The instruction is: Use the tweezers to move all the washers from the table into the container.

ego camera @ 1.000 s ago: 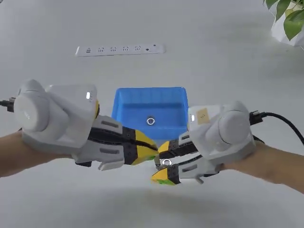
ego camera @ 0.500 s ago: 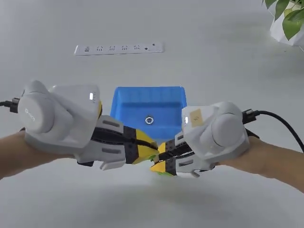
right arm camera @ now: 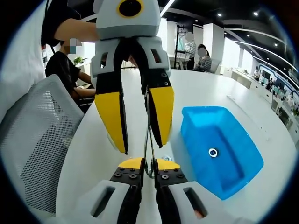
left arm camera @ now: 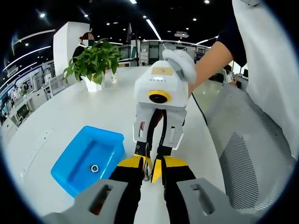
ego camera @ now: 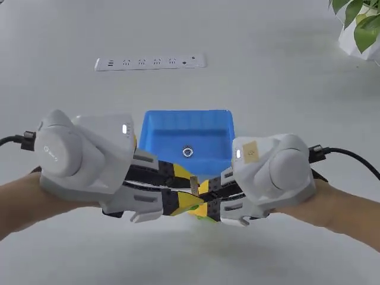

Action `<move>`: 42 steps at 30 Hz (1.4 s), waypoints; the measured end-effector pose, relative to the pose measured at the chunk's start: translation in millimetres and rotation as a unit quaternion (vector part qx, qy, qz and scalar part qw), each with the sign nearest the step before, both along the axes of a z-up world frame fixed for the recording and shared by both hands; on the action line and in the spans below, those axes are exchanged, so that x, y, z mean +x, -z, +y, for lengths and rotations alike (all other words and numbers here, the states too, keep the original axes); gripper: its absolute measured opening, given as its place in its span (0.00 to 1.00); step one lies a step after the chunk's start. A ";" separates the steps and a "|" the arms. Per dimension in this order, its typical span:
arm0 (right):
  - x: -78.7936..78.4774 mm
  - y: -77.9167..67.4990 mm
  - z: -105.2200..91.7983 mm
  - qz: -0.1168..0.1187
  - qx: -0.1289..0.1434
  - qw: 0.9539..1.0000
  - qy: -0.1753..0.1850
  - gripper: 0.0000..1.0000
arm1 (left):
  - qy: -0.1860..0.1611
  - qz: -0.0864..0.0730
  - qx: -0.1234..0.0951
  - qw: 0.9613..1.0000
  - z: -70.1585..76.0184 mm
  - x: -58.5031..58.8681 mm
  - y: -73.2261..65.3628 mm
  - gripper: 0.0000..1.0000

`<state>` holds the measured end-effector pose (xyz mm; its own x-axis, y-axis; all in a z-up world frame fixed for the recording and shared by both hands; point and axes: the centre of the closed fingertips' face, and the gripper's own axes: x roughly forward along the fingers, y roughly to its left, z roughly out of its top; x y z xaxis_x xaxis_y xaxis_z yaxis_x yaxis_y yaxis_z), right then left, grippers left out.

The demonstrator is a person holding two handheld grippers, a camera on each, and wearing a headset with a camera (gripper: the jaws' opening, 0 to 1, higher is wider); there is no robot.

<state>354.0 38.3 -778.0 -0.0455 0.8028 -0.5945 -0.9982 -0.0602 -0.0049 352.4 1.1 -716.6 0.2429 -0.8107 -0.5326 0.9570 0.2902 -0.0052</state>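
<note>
The blue container point(ego camera: 155, 132) stands just beyond both grippers, with one washer point(ego camera: 188, 152) on its floor; it also appears as the container point(left arm camera: 77, 154) and the container point(right arm camera: 233, 163). My left gripper point(ego camera: 191, 200) and right gripper point(ego camera: 205, 202) meet tip to tip in front of it. Thin steel tweezers point(right arm camera: 148, 135) stand between the two sets of jaws. My right gripper point(right arm camera: 149, 164) is shut on them, and my left gripper point(left arm camera: 150, 164) pinches the same tweezers point(left arm camera: 147, 171). A small washer point(right arm camera: 165, 158) lies on the table beside the tweezers' lower end.
A white power strip point(ego camera: 150, 62) lies at the back of the white table. A potted plant point(ego camera: 359, 24) stands at the far right corner. A mesh chair point(right arm camera: 37, 140) stands beside the table, and people sit in the background.
My right gripper has slid left and its jaws have narrowed from wide apart to shut. My left gripper has moved right to meet it. The washer seen between the right jaws is now hidden.
</note>
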 end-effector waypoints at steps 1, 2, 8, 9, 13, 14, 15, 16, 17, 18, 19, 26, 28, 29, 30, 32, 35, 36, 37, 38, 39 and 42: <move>-0.4 -1.0 0.1 -0.002 0.001 1.000 -0.001 0.09 | -0.002 0.001 -0.001 1.000 0.6 -0.2 -0.7 0.21; -0.9 -2.3 0.0 -0.005 0.000 1.000 -0.003 0.09 | -0.005 0.002 -0.003 1.000 1.3 -0.5 -2.1 0.22; 0.7 -10.8 -1.4 -0.007 0.004 1.000 0.000 0.09 | -0.031 0.000 -0.031 0.999 8.1 -2.1 -14.7 0.30; 0.6 -12.1 -1.6 -0.008 0.004 1.000 0.000 0.09 | -0.040 0.000 -0.032 0.999 11.4 -2.6 -15.7 0.30; -0.7 -17.1 -2.6 -0.013 0.000 1.000 -0.007 0.09 | -0.068 -0.001 -0.034 0.997 23.5 -6.3 -17.0 0.33; -1.2 -18.3 -2.7 -0.014 0.000 1.000 -0.008 0.09 | -0.076 0.000 -0.037 0.996 26.3 -6.8 -17.7 0.33; -1.9 -19.8 -2.9 -0.016 -0.002 1.000 -0.010 0.09 | -0.087 0.001 -0.044 0.995 30.1 -7.6 -19.2 0.34; -2.5 -21.2 -3.1 -0.016 -0.002 1.000 -0.011 0.09 | -0.094 -0.003 -0.046 0.994 33.4 -7.7 -20.6 0.34; -3.0 -23.8 -3.2 -0.019 -0.002 1.000 -0.012 0.09 | -0.100 -0.005 -0.047 0.994 36.3 -7.9 -21.6 0.35; -3.3 -26.2 -3.1 -0.020 -0.001 1.000 -0.012 0.09 | -0.110 -0.008 -0.052 0.993 40.3 -8.4 -23.9 0.35; -3.7 -28.7 -2.9 -0.020 0.000 1.000 -0.013 0.09 | -0.116 -0.008 -0.052 0.992 42.8 -9.1 -24.9 0.35; -0.6 -50.4 -1.7 -0.030 0.004 0.999 -0.020 0.09 | -0.149 -0.015 -0.061 0.987 63.9 -11.0 -29.3 0.35; 3.5 -55.8 -2.4 -0.038 0.000 0.999 -0.020 0.09 | -0.155 -0.024 -0.058 0.986 69.6 -10.8 -29.3 0.36; 4.9 -58.8 -2.6 -0.037 0.001 0.999 -0.020 0.09 | -0.160 -0.022 -0.057 0.985 72.6 -10.7 -28.6 0.36; 7.1 -64.0 -2.4 -0.038 0.006 0.999 -0.017 0.09 | -0.170 -0.021 -0.061 0.983 77.1 -9.7 -29.0 0.36; 11.1 -70.1 -2.2 -0.040 0.008 0.999 -0.013 0.09 | -0.182 -0.024 -0.065 0.981 84.2 -8.3 -29.7 0.36; 20.4 -82.6 -1.1 -0.047 0.016 0.999 -0.007 0.09 | -0.194 -0.026 -0.067 0.978 91.8 -8.3 -29.5 0.36; 23.7 -85.1 -0.8 -0.052 0.017 0.998 -0.005 0.09 | -0.198 -0.026 -0.070 0.977 93.5 -8.3 -29.7 0.36; 28.5 -88.4 -0.4 -0.055 0.018 0.998 -0.002 0.09 | -0.204 -0.025 -0.075 0.976 95.3 -8.5 -29.7 0.37; 31.9 -90.1 0.1 -0.058 0.018 0.998 -0.002 0.09 | -0.206 -0.025 -0.076 0.975 96.1 -9.2 -29.4 0.37; 38.1 -93.3 1.0 -0.064 0.019 0.998 0.003 0.09 | -0.207 -0.025 -0.077 0.975 96.6 -10.6 -28.1 0.37; 52.1 -98.4 2.4 -0.072 0.021 0.997 0.011 0.09 | -0.210 -0.020 -0.074 0.975 99.1 -13.5 -22.9 0.37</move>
